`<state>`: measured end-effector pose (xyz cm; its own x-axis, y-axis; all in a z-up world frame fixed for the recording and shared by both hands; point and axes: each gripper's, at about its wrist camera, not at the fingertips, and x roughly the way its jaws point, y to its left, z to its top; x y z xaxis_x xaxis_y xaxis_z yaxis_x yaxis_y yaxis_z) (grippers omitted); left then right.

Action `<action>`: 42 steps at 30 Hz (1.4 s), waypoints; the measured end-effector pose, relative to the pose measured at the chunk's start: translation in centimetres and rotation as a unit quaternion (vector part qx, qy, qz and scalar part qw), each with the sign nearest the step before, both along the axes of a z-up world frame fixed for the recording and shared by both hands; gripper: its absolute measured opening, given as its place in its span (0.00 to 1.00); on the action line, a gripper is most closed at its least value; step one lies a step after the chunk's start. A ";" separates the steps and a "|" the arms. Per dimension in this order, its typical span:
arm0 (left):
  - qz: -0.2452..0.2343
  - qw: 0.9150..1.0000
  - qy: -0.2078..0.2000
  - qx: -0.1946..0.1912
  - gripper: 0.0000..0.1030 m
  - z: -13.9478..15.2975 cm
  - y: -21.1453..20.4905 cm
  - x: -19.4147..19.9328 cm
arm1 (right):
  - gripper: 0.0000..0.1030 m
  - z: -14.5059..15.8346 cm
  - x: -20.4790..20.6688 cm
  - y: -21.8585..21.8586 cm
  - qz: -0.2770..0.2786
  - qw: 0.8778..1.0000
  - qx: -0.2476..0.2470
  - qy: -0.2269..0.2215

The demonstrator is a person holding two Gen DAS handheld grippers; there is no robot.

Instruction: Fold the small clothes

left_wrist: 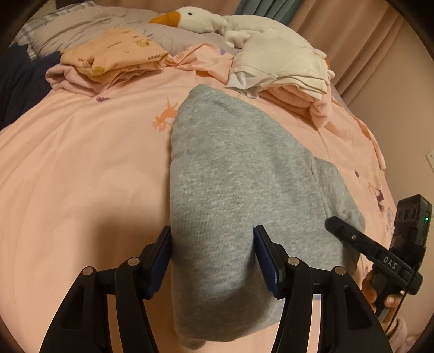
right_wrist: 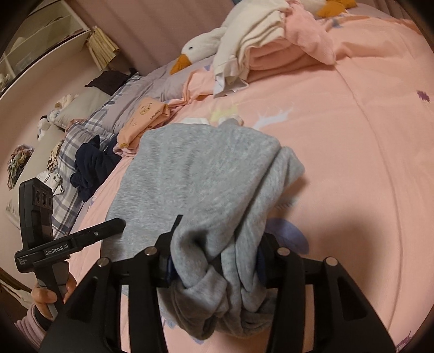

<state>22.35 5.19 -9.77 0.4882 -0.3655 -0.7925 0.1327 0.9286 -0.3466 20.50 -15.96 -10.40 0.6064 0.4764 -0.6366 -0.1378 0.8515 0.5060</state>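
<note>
A grey knit garment (left_wrist: pixel 238 173) lies lengthwise on the pink bedspread (left_wrist: pixel 81 163). My left gripper (left_wrist: pixel 213 255) has its jaws apart with the garment's near end between the blue pads; the cloth fills the gap, and the pads touch its sides. In the right wrist view the same grey garment (right_wrist: pixel 200 173) is bunched and lifted at its near end. My right gripper (right_wrist: pixel 215 260) is shut on that bunched cloth. The right gripper also shows in the left wrist view (left_wrist: pixel 379 252) at the garment's right edge. The left gripper shows in the right wrist view (right_wrist: pixel 81 239).
A folded orange printed garment (left_wrist: pixel 114 54) sits on pink cloth at the back left. A white plush goose (left_wrist: pixel 217 19) and folded white and pink clothes (left_wrist: pixel 284 70) lie at the back right. Dark navy clothes (right_wrist: pixel 92 165) lie by the plaid bedding (right_wrist: pixel 81 127).
</note>
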 end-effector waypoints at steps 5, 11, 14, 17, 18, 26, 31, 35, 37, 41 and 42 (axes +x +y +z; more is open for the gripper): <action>0.004 1.000 0.005 0.009 0.63 -0.1 0.1 -0.5 | 0.55 -0.4 -0.6 -0.8 -0.013 1.000 0.006 0.010; 0.001 1.000 0.001 0.023 0.63 -0.1 0.2 -1.5 | 0.59 -0.4 -1.7 -0.7 -0.011 1.000 -0.016 0.005; 0.000 1.000 0.002 0.025 0.63 -0.2 0.2 -1.7 | 0.60 -0.5 -1.7 -0.9 -0.012 1.000 -0.018 0.006; 0.000 1.000 0.001 0.029 0.64 -0.2 0.2 -1.9 | 0.62 -0.6 -1.8 -0.8 -0.015 1.000 -0.024 0.005; -0.001 0.999 0.000 0.033 0.64 -0.2 0.2 -2.0 | 0.62 -0.6 -1.9 -0.8 -0.015 1.000 -0.026 0.005; -0.010 0.996 -0.014 0.083 0.64 0.3 -0.6 -3.6 | 0.63 -0.2 -2.5 -0.4 -0.014 0.998 -0.065 0.004; -0.007 0.994 -0.004 0.110 0.64 1.2 -0.5 -5.6 | 0.67 1.3 -4.4 -0.5 -0.031 0.992 -0.122 0.007; 0.017 0.990 -0.015 0.141 0.73 2.9 0.0 -8.0 | 0.78 3.2 -6.5 0.1 -0.032 0.986 -0.162 0.004; 0.024 0.987 -0.028 0.156 0.84 4.3 -0.2 -9.7 | 0.85 4.5 -7.9 0.5 -0.033 0.985 -0.168 -0.006; 0.031 0.980 -0.063 0.184 0.90 7.2 -0.8 -12.9 | 1.00 7.0 -10.4 1.5 -0.032 0.985 -0.166 -0.025; 0.032 0.979 -0.068 0.188 0.91 8.0 -0.9 -13.7 | 1.00 7.8 -11.1 1.8 -0.032 0.985 -0.169 -0.033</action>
<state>8.67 4.31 -1.77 0.6101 -0.0254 -0.7919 0.0915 0.9951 0.0387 9.36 -14.13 -2.59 0.6742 0.2046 -0.7096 -0.1022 0.9775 0.1847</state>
